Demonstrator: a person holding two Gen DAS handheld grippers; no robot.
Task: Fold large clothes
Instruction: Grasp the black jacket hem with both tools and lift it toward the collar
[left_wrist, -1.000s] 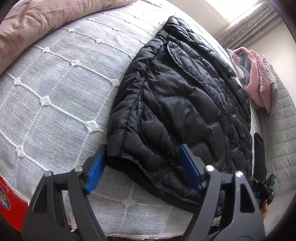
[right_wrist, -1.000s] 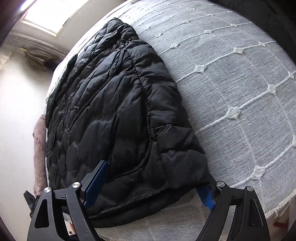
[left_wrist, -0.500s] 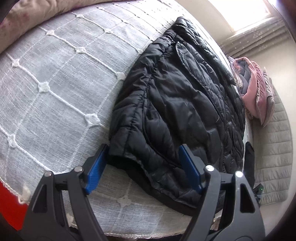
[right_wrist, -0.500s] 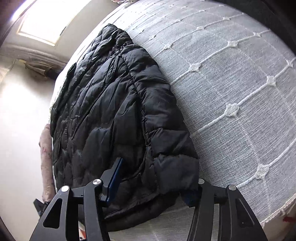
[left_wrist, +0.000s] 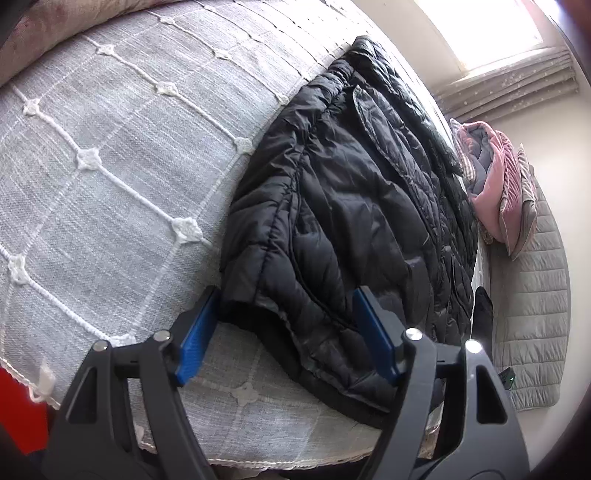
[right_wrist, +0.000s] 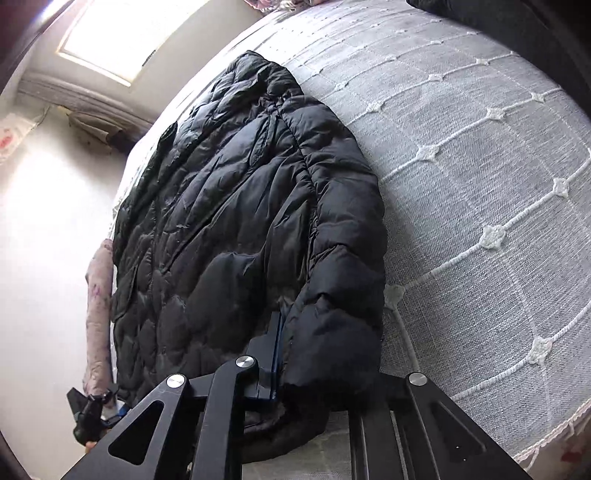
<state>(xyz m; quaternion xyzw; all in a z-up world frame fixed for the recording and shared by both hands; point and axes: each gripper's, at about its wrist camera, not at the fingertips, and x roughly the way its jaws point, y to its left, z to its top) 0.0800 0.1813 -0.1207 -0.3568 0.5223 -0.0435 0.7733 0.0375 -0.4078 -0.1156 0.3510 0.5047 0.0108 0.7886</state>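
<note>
Jacket (left_wrist: 354, 206), black and quilted, lies flat on the grey bedspread (left_wrist: 110, 166); it looks puffy, light and slick, so grip the hem. Right gripper (right_wrist: 317, 354) is closing on a hem corner; left gripper (left_wrist: 288, 328) straddles the other, closing, pads apart

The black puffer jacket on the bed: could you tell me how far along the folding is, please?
Done: the black puffer jacket lies spread flat on the grey bedspread, with no fold visible.
In hand: the right gripper is closing on a cuff at the near edge; the left gripper straddles the other cuff, its jaws easing inward but not yet pinching.
Left: every fold is still to make.
</note>
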